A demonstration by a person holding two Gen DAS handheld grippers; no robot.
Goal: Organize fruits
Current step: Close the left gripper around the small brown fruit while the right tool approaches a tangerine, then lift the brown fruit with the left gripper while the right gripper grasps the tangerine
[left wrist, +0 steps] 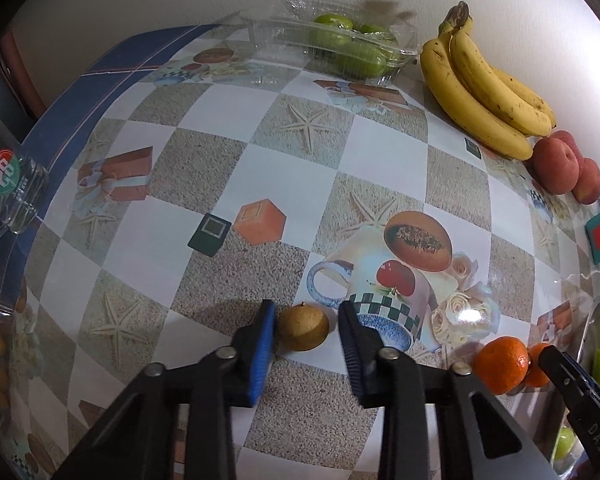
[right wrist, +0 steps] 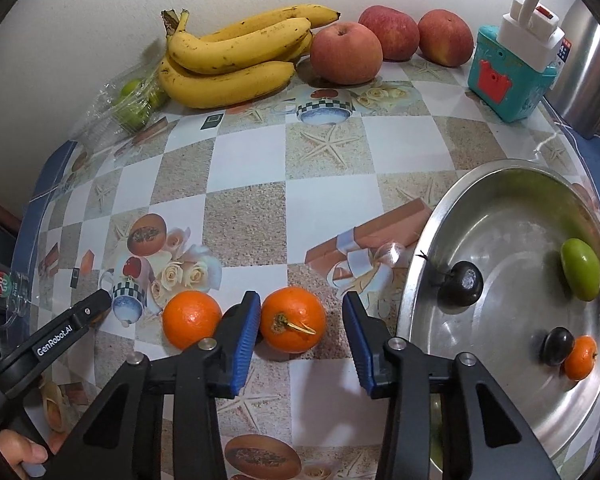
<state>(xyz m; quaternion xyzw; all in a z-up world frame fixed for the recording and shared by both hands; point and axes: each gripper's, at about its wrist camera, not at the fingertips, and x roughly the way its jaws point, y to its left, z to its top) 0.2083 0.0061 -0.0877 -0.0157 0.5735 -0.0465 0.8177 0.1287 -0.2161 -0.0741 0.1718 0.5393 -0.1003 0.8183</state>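
A small round brown fruit (left wrist: 303, 328) lies on the patterned tablecloth between the blue pads of my left gripper (left wrist: 306, 306), which is shut on it. In the right wrist view an orange (right wrist: 293, 319) with a stem sits between the pads of my right gripper (right wrist: 302, 296). The left pad is against it and a gap shows at the right pad, so this gripper is open. A second orange (right wrist: 191, 319) rests just outside the left finger. A steel bowl (right wrist: 500, 208) to the right holds two dark plums, a green fruit and a small orange.
Bananas (right wrist: 236, 60) and three red apples (right wrist: 346, 52) lie along the back wall. A clear box of green fruits (left wrist: 340, 48) stands at the back left, a teal box (right wrist: 504, 80) at the back right, and a glass jar (left wrist: 12, 184) at the left table edge.
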